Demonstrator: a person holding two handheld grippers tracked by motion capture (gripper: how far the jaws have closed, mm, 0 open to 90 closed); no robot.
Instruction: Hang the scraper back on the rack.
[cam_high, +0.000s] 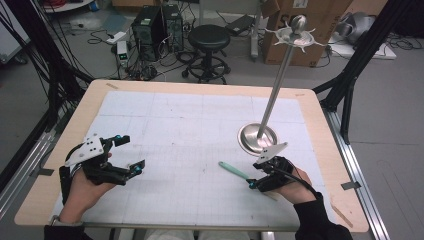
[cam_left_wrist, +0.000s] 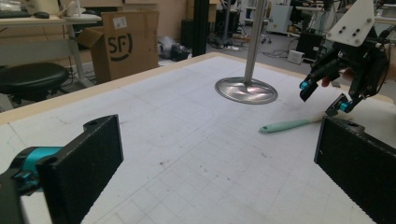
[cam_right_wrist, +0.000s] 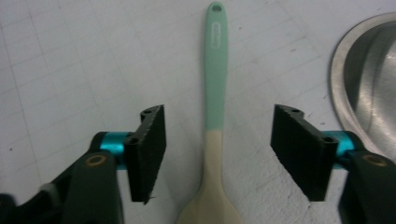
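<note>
Right hand-held gripper (cam_right_wrist: 217, 154) straddling spoon (cam_right_wrist: 214, 93), jaws apart, not touching it. Spoon lying flat on counter (cam_high: 175, 125) near stand (cam_high: 257, 137). Left hand-held gripper (cam_high: 127, 152) hovering apart, holding nothing. Grasp not yet made; lift apparently remaining.

The middle of the wide white gridded counter (cam_high: 190, 130) is bare, so a hand could slide freely there. On the right side stands a tall shiny metal pole on a round metal base (cam_high: 257, 138). Just beside that base lies a long spoon with a mint-green handle and cream bowl (cam_right_wrist: 214, 107), between the right tool's (cam_right_wrist: 218, 151) wide-apart jaws.
</note>
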